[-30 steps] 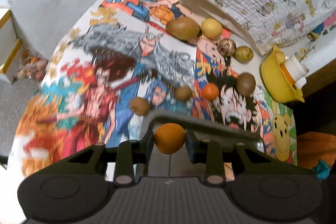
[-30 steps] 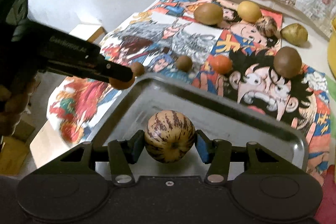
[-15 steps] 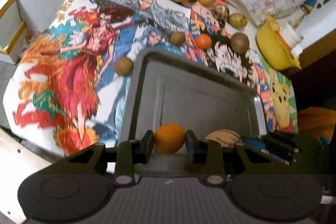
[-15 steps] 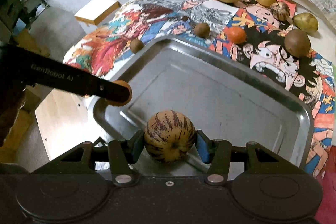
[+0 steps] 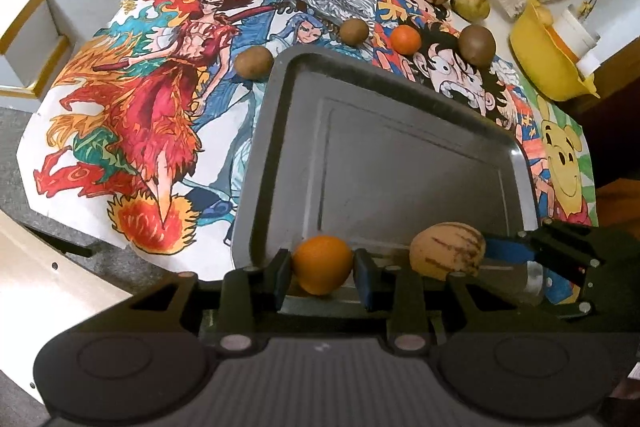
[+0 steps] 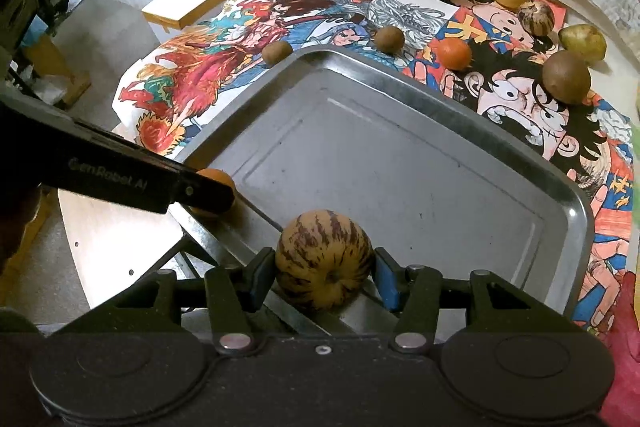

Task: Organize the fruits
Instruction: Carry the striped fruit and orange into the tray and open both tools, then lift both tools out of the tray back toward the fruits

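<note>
Two fruits held over the near edge of a metal tray (image 5: pixel 400 155).

An orange (image 5: pixel 322 264) is clamped between the pads of the left gripper (image 5: pixel 322 277), its jaws narrowly parted around the fruit; it is held above the tray's near left corner. A striped melon (image 6: pixel 324 264) is pinched between the blue pads of the right gripper (image 6: pixel 324 277), set wider, just beside the orange to its right. Both grippers are pitched steeply downward. Eight further fruits are seen on the cartoon-printed cloth (image 5: pixel 152 99) beyond the tray's far rim, among them a small orange fruit (image 5: pixel 405 39).
</note>
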Demonstrator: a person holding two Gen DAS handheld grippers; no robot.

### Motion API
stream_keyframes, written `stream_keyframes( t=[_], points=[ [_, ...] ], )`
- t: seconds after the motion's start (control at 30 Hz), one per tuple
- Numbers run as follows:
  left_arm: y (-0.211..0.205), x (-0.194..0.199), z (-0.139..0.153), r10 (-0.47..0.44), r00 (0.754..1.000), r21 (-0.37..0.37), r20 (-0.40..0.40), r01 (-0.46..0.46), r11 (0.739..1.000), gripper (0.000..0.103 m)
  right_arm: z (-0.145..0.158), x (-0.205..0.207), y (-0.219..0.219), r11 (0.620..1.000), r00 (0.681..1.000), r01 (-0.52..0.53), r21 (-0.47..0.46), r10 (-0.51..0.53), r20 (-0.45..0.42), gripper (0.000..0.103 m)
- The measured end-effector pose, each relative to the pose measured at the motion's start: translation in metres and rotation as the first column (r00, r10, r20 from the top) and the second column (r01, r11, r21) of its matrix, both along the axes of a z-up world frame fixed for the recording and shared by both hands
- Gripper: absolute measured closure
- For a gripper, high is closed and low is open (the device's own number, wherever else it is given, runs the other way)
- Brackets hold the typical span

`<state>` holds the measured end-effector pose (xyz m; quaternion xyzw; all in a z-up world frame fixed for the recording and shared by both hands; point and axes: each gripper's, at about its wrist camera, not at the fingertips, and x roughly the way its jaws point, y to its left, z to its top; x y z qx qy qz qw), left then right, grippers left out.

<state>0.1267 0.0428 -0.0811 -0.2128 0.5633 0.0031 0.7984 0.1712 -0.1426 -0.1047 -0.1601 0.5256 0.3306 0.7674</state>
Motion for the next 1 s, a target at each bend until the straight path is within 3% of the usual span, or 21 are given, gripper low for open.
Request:
stream_keyframes(
  t=[0.1, 0.17, 0.3, 0.47, 0.57, 0.63, 1.0],
  points=[
    [-0.001, -0.001, 0.001, 0.003, 1.000, 0.000, -0.002, -0.003, 1.000, 0.064, 0.001, -0.001, -0.001, 1.000, 1.000, 0.010, 0.000, -0.010, 0.005, 0.047],
    [0.000, -0.002, 0.002, 0.013, 1.000, -0.009, 0.004, -0.013, 1.000, 0.054, 0.002, -0.002, -0.004, 1.000, 1.000, 0.020, 0.005, -0.020, 0.010, 0.045],
    [0.005, -0.005, 0.007, 0.036, 0.999, -0.026, 0.014, -0.036, 0.999, 0.048, 0.006, -0.003, -0.010, 0.999, 0.999, 0.037, 0.019, -0.037, 0.018, 0.042],
    [0.008, -0.011, 0.015, 0.047, 0.998, -0.031, 0.031, -0.046, 0.998, 0.020, 0.011, -0.007, -0.014, 0.999, 0.999, 0.043, 0.031, -0.043, 0.018, 0.038],
    [0.009, -0.014, 0.020, 0.049, 0.998, -0.030, 0.031, -0.048, 0.998, 0.010, 0.015, -0.010, -0.018, 0.998, 0.998, 0.054, 0.038, -0.055, 0.019, 0.026],
    [0.010, -0.015, 0.022, 0.052, 0.999, -0.032, 0.014, -0.051, 0.998, 0.004, 0.018, -0.011, -0.020, 0.997, 0.998, 0.062, 0.038, -0.062, 0.014, 0.024],
    [0.017, -0.022, 0.020, -0.036, 0.996, 0.067, -0.078, 0.041, 0.997, 0.001, 0.019, -0.010, -0.036, 0.986, 0.986, 0.168, 0.016, -0.168, -0.013, 0.011]
  ],
)
